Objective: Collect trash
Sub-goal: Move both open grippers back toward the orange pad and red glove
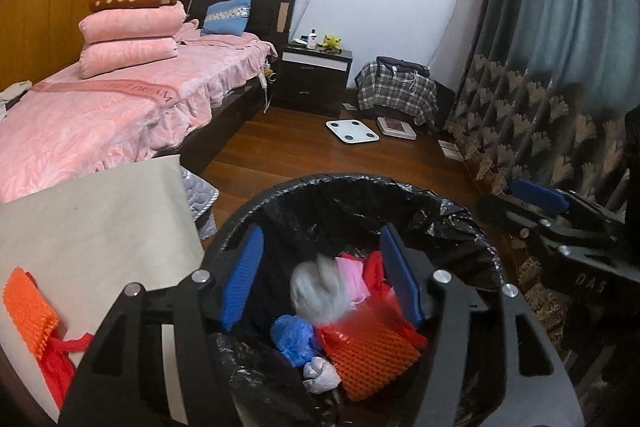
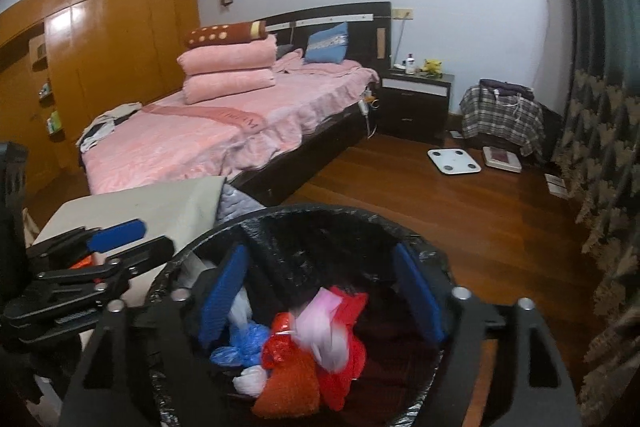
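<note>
My left gripper (image 1: 320, 275) and right gripper (image 2: 320, 291) hang over the bin (image 1: 360, 183), jaws apart, empty; bags (image 1: 294, 341) inside; orange pad (image 1: 28, 311) and red bag (image 1: 56, 367) remain on the tabletop (image 1: 100, 219).

The trash bin (image 1: 460, 223) at the bottom middle has a shiny black liner. Inside lie a blue bag (image 1: 294, 339), a pink bag (image 1: 352, 277), a red bag (image 2: 348, 351), a bumpy orange mat (image 1: 368, 359) and a blurry grey-white bag (image 1: 320, 291). The bed (image 1: 92, 123) at the left is pink. A blue pillow (image 1: 228, 15) leans at its dark headboard. The floor (image 2: 460, 223) is red-brown wood. The curtain (image 1: 560, 27) on the right is grey-blue with tan leaf shapes low down. The worktop (image 1: 88, 223) is pale grey.
</note>
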